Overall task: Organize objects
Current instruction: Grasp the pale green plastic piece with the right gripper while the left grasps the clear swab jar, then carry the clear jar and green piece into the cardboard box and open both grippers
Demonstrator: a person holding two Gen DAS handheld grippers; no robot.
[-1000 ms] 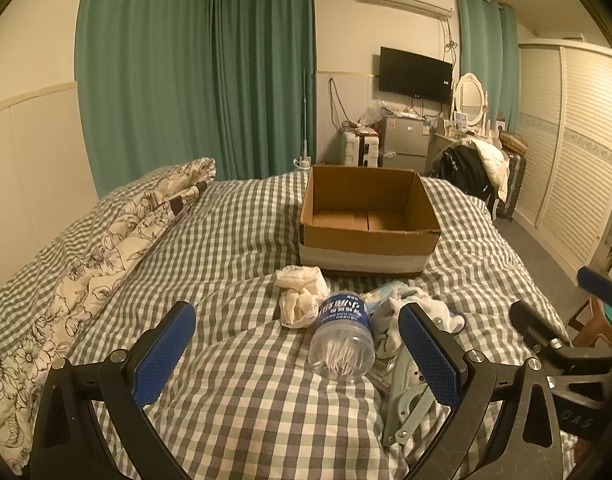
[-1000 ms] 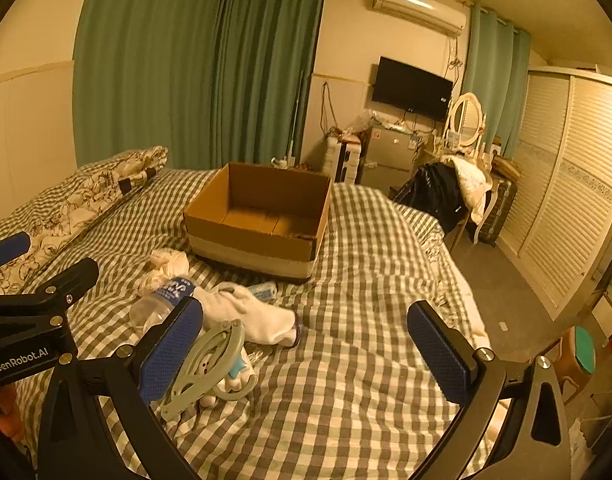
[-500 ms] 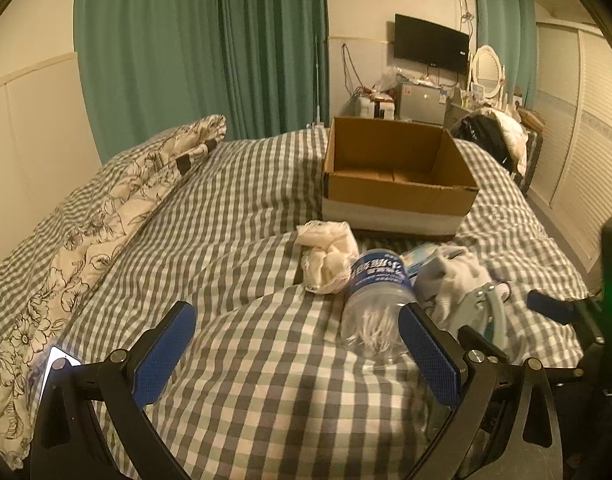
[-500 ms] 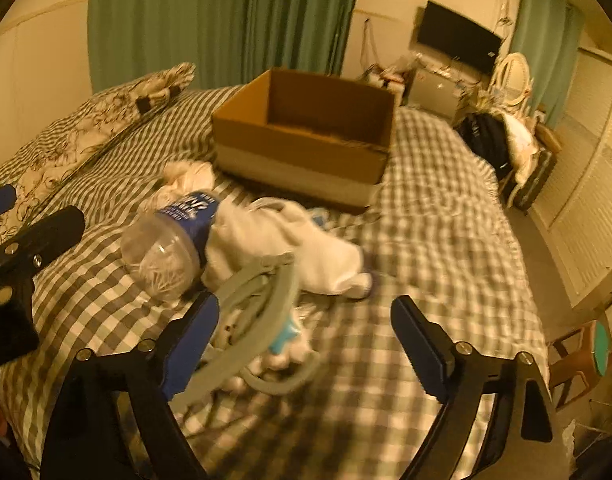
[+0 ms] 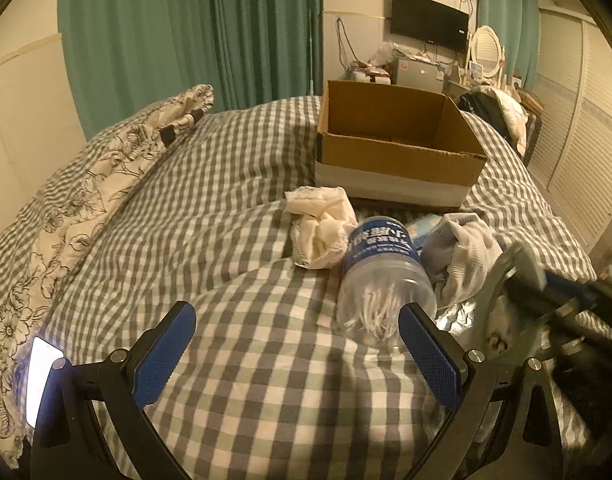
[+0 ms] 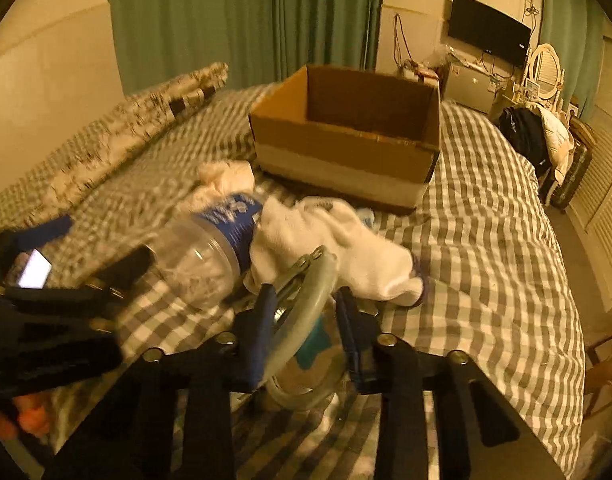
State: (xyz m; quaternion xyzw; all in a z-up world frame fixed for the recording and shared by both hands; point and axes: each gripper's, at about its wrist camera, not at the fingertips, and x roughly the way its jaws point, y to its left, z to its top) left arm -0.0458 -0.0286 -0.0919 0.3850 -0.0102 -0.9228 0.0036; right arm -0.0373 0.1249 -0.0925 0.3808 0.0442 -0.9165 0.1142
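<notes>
— Hanger (image 6: pixel 306 300) on the bed's (image 6: pixel 486 220) near edge: the right gripper (image 6: pixel 306 312) just closed round it.
— And the left gripper (image 5: pixel 298 352)?
— Spread wide, empty. Next, the cardboard box (image 6: pixel 346 152), I'd guess.

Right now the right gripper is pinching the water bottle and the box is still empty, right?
Not quite. The right gripper is shut on the pale green hanger, not the bottle, which lies beside it on the bed; the right wrist view shows this. The box does look empty.
</notes>
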